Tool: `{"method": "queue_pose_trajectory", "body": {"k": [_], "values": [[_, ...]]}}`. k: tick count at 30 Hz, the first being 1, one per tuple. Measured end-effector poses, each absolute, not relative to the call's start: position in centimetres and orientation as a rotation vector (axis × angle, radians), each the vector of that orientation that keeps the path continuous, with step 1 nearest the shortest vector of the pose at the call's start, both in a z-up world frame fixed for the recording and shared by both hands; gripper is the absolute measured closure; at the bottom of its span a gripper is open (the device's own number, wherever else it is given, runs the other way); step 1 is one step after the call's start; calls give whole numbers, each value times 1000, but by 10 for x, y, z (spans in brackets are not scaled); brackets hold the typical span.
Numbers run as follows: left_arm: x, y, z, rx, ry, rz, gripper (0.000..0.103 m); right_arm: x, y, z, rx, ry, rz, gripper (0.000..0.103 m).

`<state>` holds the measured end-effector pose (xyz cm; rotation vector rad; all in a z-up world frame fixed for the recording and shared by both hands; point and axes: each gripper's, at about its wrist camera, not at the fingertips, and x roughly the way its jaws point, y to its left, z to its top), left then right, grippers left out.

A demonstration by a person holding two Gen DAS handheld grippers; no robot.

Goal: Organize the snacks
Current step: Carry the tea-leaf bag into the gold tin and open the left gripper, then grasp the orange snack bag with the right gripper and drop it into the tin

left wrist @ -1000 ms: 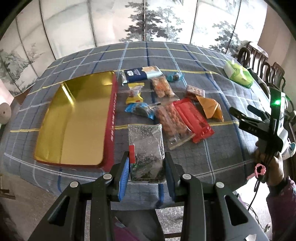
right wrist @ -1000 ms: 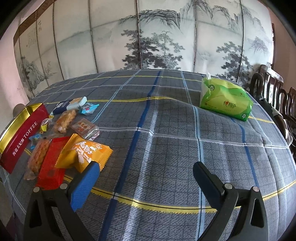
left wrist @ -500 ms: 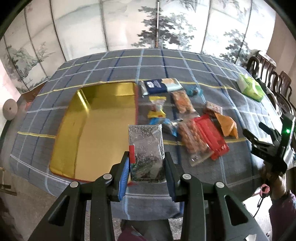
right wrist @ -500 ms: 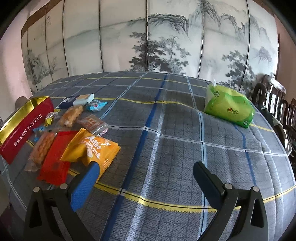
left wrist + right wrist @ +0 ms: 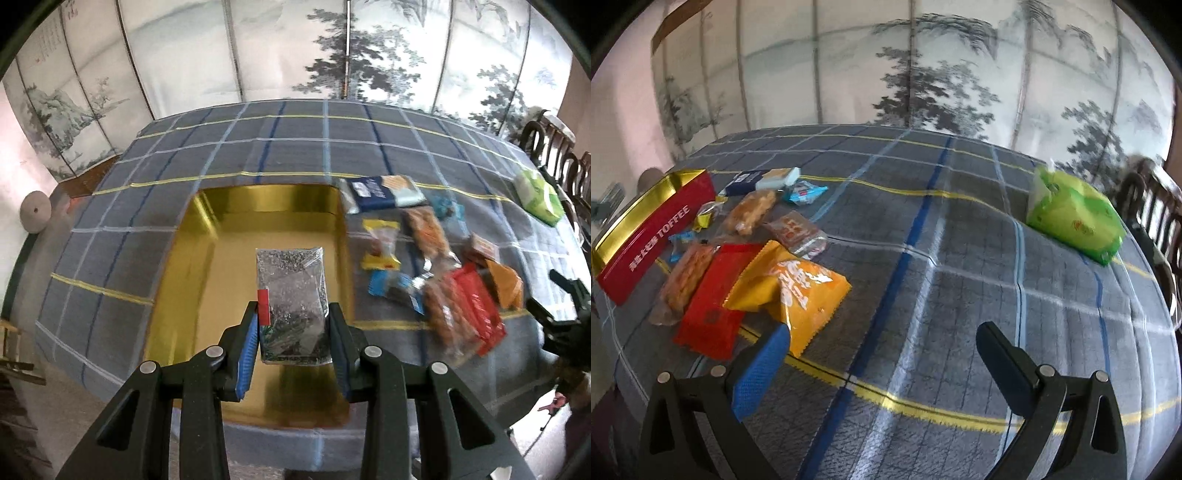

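Placement of a clear packet of dark snack (image 5: 291, 291) into the gold-lined toffee tin (image 5: 229, 280), shown at the carry stage. Left tongs (image 5: 293, 334) were closed on the near end of the packet, one pad on each long edge, so that the packet projected forward from the jaws and hung above the tin's open floor, apparently clear of it. Done well, the step called for lowering the packet until its far end met the gold floor, setting it toward one wall so as to leave room for later items, and opening the jaws only once the packet lay flat; release from height would probably let the limp film flop or land askew against the tin's right wall, which stood just right of the jaws. Remaining snacks lay in a loose group on the tabletop (image 5: 295, 147) to the right of the left tongs: a blue biscuit pack (image 5: 382, 194) beyond the tin's far right corner, and nearer, a red packet (image 5: 714, 299) partly covered by an orange packet (image 5: 792, 291). Right tongs (image 5: 882, 354) were spread wide and held nothing, poised above the plaid cloth with the orange packet just ahead of the blue-padded finger (image 5: 761, 373); contact with it could not be judged. A green tissue pack (image 5: 1075, 218) sat well ahead and to the right, apart from the snacks.
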<state>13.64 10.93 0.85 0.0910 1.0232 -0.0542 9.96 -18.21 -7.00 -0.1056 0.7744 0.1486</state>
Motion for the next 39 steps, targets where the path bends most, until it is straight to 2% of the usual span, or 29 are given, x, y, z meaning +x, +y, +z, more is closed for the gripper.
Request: {"method": "queue_pose_trajectory", "body": {"k": [6, 14, 25, 28, 29, 32, 37, 39], "values": [[176, 133, -9, 88, 1076, -41, 71, 110, -163, -56, -275, 755, 273, 0], [223, 153, -43, 71, 1164, -27, 71, 138, -132, -59, -509, 825, 474, 0], [251, 152, -62, 124, 1169, -38, 70, 170, -124, -75, -539, 976, 648, 2], [253, 154, -59, 114, 1156, -31, 60, 169, -119, -73, -560, 978, 674, 3], [253, 154, -57, 108, 1153, -27, 53, 171, -118, -75, -570, 984, 672, 3], [244, 154, -47, 88, 1108, -21, 51, 178, -117, -79, -535, 1023, 696, 15], [214, 150, -26, 53, 1051, -33, 50, 186, -115, -85, -477, 1052, 716, 18], [196, 147, -16, 37, 1030, -44, 50, 187, -118, -85, -461, 1052, 708, 26]]}}
